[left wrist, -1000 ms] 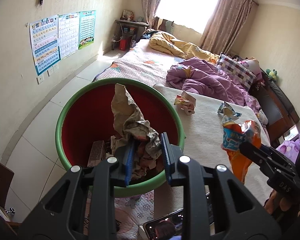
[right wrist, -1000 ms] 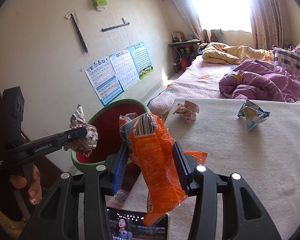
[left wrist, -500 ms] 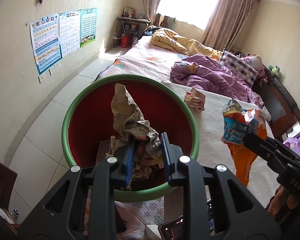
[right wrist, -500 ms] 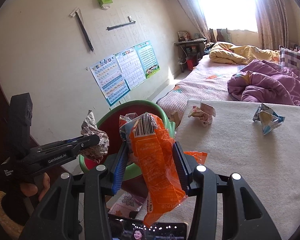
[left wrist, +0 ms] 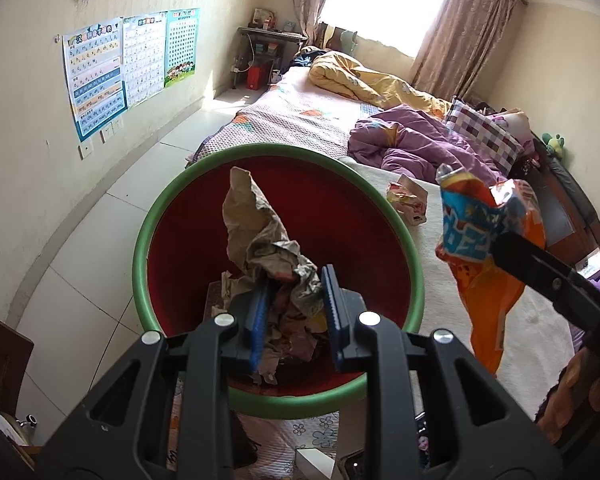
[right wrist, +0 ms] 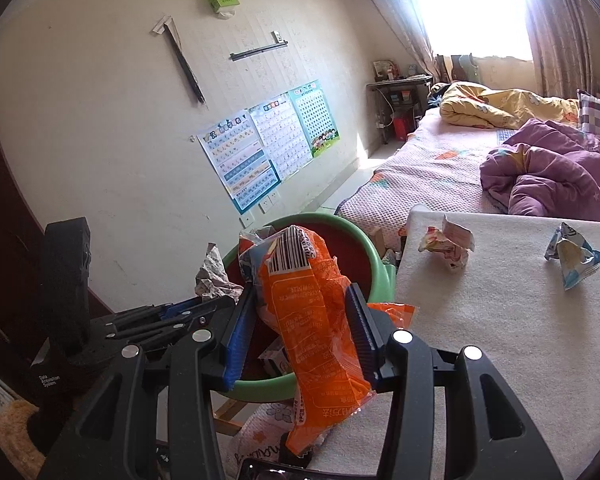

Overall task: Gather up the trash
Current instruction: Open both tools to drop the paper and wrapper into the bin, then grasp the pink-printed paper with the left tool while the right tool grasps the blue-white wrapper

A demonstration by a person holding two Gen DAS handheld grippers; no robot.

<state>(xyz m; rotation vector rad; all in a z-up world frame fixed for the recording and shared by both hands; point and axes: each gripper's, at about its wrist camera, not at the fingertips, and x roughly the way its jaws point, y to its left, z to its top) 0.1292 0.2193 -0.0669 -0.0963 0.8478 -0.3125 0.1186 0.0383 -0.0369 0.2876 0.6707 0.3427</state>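
Left gripper [left wrist: 294, 312] has its fingers pinching a crumpled paper wad [left wrist: 266, 240] right over the green-rimmed red bin [left wrist: 414, 264]. Right gripper [right wrist: 300, 332] is clamped on an orange snack bag [right wrist: 312, 320], hanging by the bin's edge. Two more wrappers, a crumpled one [right wrist: 448, 246] and a blue one [right wrist: 572, 256], sit on the white table [right wrist: 500, 320].

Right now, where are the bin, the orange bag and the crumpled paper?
bin [left wrist: 148, 240]: left wrist view, green rim.
orange bag [right wrist: 316, 320]: right wrist view, its middle.
crumpled paper [left wrist: 260, 232]: left wrist view, upper fold.
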